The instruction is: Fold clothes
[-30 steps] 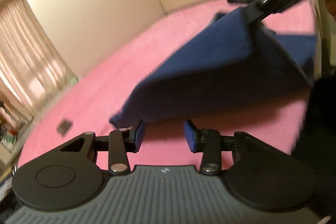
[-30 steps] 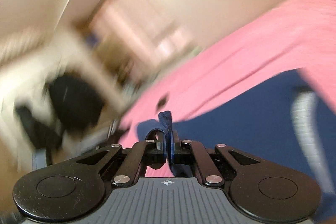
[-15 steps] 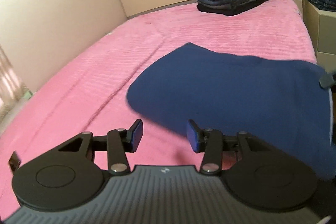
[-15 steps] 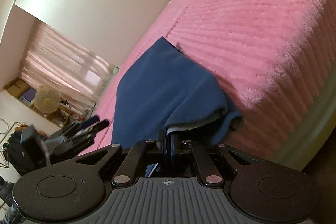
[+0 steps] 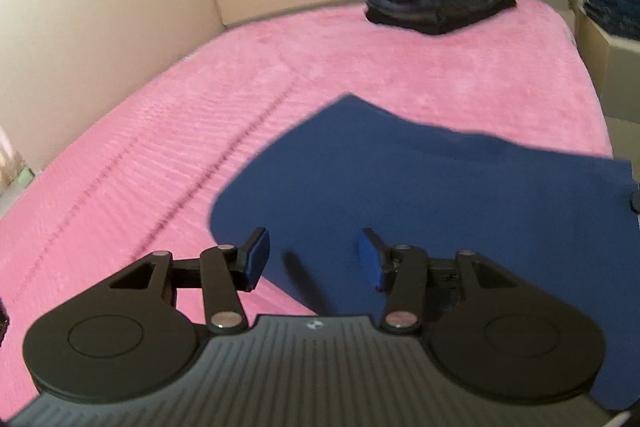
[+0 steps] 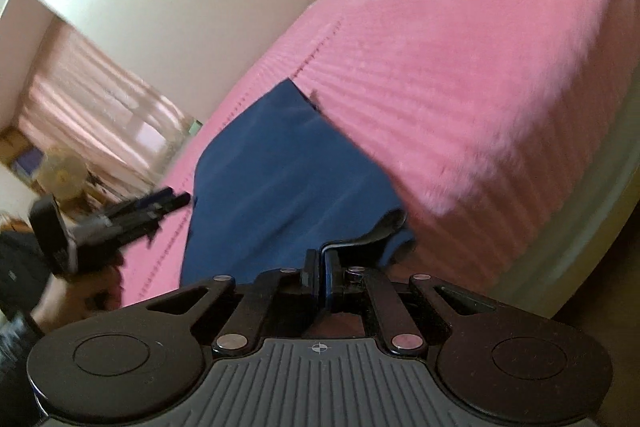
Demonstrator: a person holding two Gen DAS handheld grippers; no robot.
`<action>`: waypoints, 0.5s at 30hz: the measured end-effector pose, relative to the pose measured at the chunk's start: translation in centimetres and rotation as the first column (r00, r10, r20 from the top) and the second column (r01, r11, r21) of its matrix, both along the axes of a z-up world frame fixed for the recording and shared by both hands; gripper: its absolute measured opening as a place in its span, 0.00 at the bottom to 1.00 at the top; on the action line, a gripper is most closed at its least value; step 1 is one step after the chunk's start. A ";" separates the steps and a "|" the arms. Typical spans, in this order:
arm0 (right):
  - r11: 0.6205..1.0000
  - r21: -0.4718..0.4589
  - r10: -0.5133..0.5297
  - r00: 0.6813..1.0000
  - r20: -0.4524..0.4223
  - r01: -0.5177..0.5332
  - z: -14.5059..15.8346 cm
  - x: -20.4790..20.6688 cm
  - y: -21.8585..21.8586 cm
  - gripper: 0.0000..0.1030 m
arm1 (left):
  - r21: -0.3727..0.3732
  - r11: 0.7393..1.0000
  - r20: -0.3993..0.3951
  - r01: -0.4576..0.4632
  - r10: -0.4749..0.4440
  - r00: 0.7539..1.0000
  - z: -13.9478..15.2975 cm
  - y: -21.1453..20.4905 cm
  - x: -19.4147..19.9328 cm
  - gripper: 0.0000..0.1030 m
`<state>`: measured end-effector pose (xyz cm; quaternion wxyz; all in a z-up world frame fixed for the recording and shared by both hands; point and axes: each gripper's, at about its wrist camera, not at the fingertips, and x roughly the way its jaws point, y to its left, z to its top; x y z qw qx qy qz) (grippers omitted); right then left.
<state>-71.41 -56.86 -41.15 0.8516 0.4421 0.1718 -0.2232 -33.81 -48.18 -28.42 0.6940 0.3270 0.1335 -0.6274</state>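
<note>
Left wrist view: navy garment [image 5: 440,195] lies spread on the pink bedspread [image 5: 200,147], near the bed's front edge and well apart from the stack of folded clothes [image 5: 436,3] at the far corner by the headboard. So earlier pieces look done; this one reads as laid out flat or maybe once-folded, can't tell which, with folds left plus stacking.

Left gripper [image 5: 312,261] has jaws wide apart, nothing between them, hovering over the garment's near-left corner.

Right gripper [image 6: 322,277] has jaws pinched together on the garment's near hem, which curls up at the bed edge; part of that hem hangs past the edge.

Room: plenty of bare bedspread left of and beyond the garment. Tight on the right side, where a cardboard box [image 5: 612,51] of clothes stands beside the bed.
</note>
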 end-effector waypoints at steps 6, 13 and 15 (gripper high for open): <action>0.995 -0.102 -0.015 0.999 -0.041 0.011 1.7 -0.6 0.1 0.03 | 0.005 1.000 -0.059 0.026 -0.026 0.998 -0.1 -1.0 -0.1 0.43; 0.993 -0.115 0.029 0.999 -0.044 -0.034 2.1 1.2 0.2 0.03 | 0.068 0.997 -0.054 0.028 -0.024 0.998 -3.4 -2.4 -0.1 0.44; 0.992 -0.120 0.038 0.999 -0.039 -0.042 2.3 1.4 0.4 0.03 | 0.081 0.997 -0.047 0.018 -0.014 0.999 -2.7 -2.3 -0.3 0.43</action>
